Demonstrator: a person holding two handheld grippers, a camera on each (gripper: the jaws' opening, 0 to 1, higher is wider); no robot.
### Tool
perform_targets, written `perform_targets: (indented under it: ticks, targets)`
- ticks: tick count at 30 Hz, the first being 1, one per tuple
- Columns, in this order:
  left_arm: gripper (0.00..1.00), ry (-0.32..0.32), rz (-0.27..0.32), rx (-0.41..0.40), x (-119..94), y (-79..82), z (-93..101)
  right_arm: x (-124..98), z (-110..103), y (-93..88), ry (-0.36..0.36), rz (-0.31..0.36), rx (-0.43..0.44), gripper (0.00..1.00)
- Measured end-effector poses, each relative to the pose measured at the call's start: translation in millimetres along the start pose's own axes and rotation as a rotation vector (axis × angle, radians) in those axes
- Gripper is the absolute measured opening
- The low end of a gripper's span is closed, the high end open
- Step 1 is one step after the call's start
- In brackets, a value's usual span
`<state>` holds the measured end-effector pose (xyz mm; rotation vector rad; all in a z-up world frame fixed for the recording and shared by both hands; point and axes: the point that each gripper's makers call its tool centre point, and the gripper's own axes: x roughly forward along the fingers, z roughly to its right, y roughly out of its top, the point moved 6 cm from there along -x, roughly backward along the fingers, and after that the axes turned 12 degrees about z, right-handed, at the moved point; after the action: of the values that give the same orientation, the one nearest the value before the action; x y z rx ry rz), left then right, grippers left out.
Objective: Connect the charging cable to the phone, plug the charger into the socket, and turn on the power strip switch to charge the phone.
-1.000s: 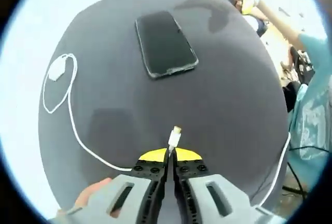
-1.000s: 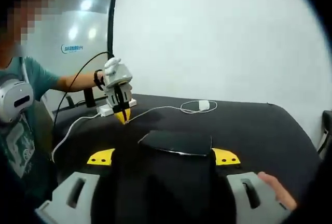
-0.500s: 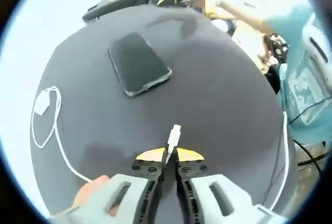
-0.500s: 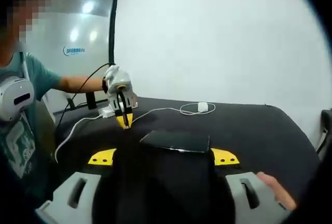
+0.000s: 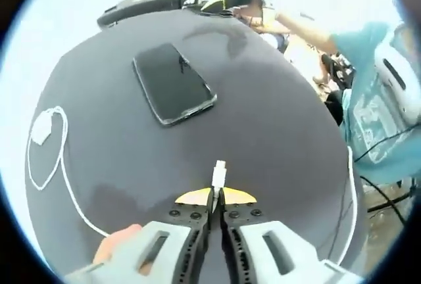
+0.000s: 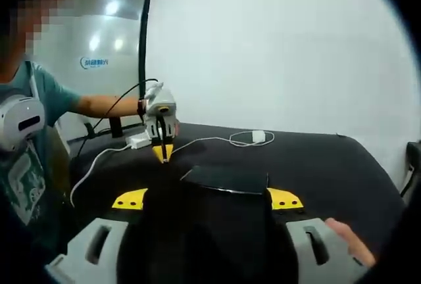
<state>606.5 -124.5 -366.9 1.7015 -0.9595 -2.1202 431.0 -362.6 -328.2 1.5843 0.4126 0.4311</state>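
A black phone (image 5: 174, 90) lies flat on the dark round table (image 5: 276, 133). My left gripper (image 5: 216, 195) is shut on the white cable connector (image 5: 219, 174), whose tip points toward the phone from a short way off. The white cable (image 5: 72, 192) runs left to the charger plug (image 5: 41, 131) lying on the table. In the right gripper view, my right gripper (image 6: 206, 200) stands open with its yellow-tipped jaws wide apart, and the phone (image 6: 227, 179) lies just beyond them. The left gripper (image 6: 162, 151) hovers left of the phone. The right gripper (image 5: 230, 0) sits at the table's far edge.
A white power strip (image 6: 138, 141) rests at the table's left side, its cord (image 6: 85, 169) trailing off the edge. The charger plug (image 6: 258, 137) lies at the back. A person in a teal shirt (image 6: 29, 159) stands at the left. A white wall rises behind.
The left gripper, still holding the connector, has drifted a little toward the phone. The phone, the charger and the right gripper have stayed put.
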Motion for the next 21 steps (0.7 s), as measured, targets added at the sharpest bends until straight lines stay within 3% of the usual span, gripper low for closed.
perform_targets:
  ticks: [8,13,21]
  targets:
    - [0.01,0.176,-0.157,-0.090,-5.2,16.8,9.1,-0.4,2.9,0.5,-0.012,0.006,-0.001,0.66]
    - [0.01,0.196,-0.269,-0.098,-4.6,20.7,16.8,3.3,3.5,-2.6,-0.008,-0.003,-0.013,0.66]
    - [0.00,0.247,-0.334,-0.182,2.6,31.9,10.7,7.0,18.8,-5.3,-0.009,0.003,-0.022,0.66]
